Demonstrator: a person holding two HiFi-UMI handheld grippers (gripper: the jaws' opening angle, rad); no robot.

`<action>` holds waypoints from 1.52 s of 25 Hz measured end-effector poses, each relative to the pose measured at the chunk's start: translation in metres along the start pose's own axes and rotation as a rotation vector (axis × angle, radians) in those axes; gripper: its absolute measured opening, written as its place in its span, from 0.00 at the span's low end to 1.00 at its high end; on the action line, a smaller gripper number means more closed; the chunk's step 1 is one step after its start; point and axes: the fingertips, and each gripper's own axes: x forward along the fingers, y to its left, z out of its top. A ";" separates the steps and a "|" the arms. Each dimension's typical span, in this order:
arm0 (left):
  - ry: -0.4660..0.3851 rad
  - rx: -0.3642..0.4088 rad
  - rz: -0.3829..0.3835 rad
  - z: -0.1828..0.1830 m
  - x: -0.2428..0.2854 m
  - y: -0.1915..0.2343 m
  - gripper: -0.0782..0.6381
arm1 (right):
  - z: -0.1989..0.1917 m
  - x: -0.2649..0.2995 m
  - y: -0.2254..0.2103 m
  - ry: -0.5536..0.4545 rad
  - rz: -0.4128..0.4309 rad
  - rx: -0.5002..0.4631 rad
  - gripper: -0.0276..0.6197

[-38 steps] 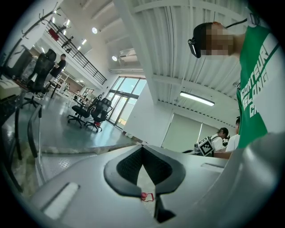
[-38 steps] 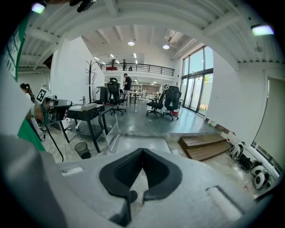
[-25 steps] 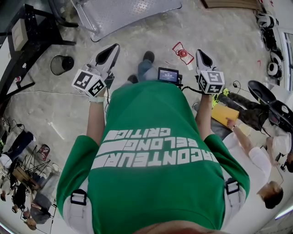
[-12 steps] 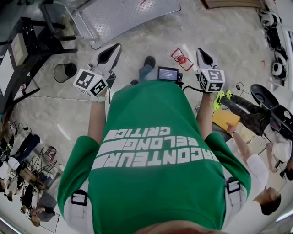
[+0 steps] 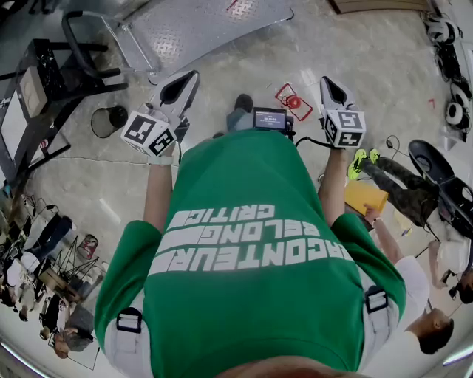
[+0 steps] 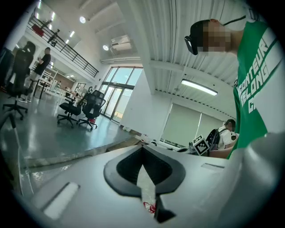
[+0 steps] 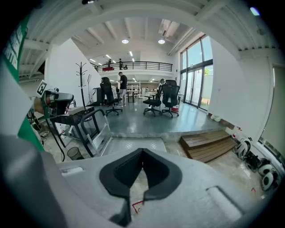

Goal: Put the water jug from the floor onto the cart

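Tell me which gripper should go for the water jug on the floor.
Likely right. In the head view the right gripper sits just beside the red-capped water jug; the left gripper is farther off, nearer the cart. Both are shut.

Your left gripper (image 5: 185, 79) and right gripper (image 5: 326, 83) have matt pale-grey plastic shells with dull black lining. The cart (image 5: 214, 22) ahead of you has a bright, embossed metal deck, the floor (image 5: 369, 66) is mottled, faintly glossy concrete, and your shirt (image 5: 251, 310) is green cloth.

Arms out front. Left gripper (image 5: 186, 77) at 11 o'clock, right gripper (image 5: 326, 81) at 1 o'clock; both jaws pressed together, empty.
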 end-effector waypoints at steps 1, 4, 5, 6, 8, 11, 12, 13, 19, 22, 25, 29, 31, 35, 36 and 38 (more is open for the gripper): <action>0.007 0.005 0.001 0.000 0.003 -0.001 0.13 | -0.002 0.001 -0.003 0.001 0.001 0.004 0.03; 0.020 0.007 0.004 -0.001 0.014 -0.002 0.13 | -0.006 0.006 -0.014 0.004 0.003 0.012 0.03; 0.020 0.006 0.004 -0.002 0.018 -0.003 0.13 | -0.007 0.007 -0.019 0.003 0.004 0.015 0.03; 0.022 0.006 0.004 -0.002 0.023 -0.005 0.13 | -0.007 0.008 -0.023 0.002 0.006 0.017 0.03; 0.033 0.010 0.002 -0.002 0.031 -0.010 0.13 | -0.009 0.011 -0.029 -0.001 0.012 0.022 0.03; 0.039 0.019 -0.012 -0.001 0.042 -0.015 0.13 | -0.011 0.017 -0.036 -0.002 0.018 0.022 0.03; 0.045 0.022 -0.019 -0.001 0.045 -0.017 0.13 | -0.011 0.019 -0.038 -0.003 0.019 0.021 0.03; 0.054 0.023 -0.024 -0.002 0.047 -0.019 0.13 | -0.012 0.020 -0.038 -0.003 0.019 0.021 0.03; 0.077 0.026 -0.053 -0.016 0.056 -0.022 0.13 | -0.031 0.018 -0.039 0.002 0.011 0.049 0.03; 0.100 0.025 -0.077 -0.013 0.064 -0.022 0.13 | -0.037 0.014 -0.038 0.016 -0.002 0.069 0.03; 0.123 0.028 -0.096 -0.010 0.074 -0.019 0.13 | -0.039 0.018 -0.039 0.026 -0.007 0.084 0.03; 0.135 0.053 -0.140 -0.009 0.089 -0.018 0.13 | -0.041 0.021 -0.041 0.026 -0.017 0.099 0.03; 0.149 0.063 -0.157 -0.011 0.096 -0.019 0.13 | -0.042 0.024 -0.044 0.029 -0.020 0.099 0.03; 0.197 0.067 -0.212 -0.024 0.105 -0.026 0.13 | -0.055 0.021 -0.046 0.055 -0.036 0.111 0.03; 0.209 0.063 -0.226 -0.028 0.107 -0.028 0.13 | -0.060 0.021 -0.047 0.063 -0.041 0.116 0.03; 0.233 0.061 -0.253 -0.036 0.113 -0.034 0.13 | -0.071 0.020 -0.048 0.077 -0.048 0.126 0.03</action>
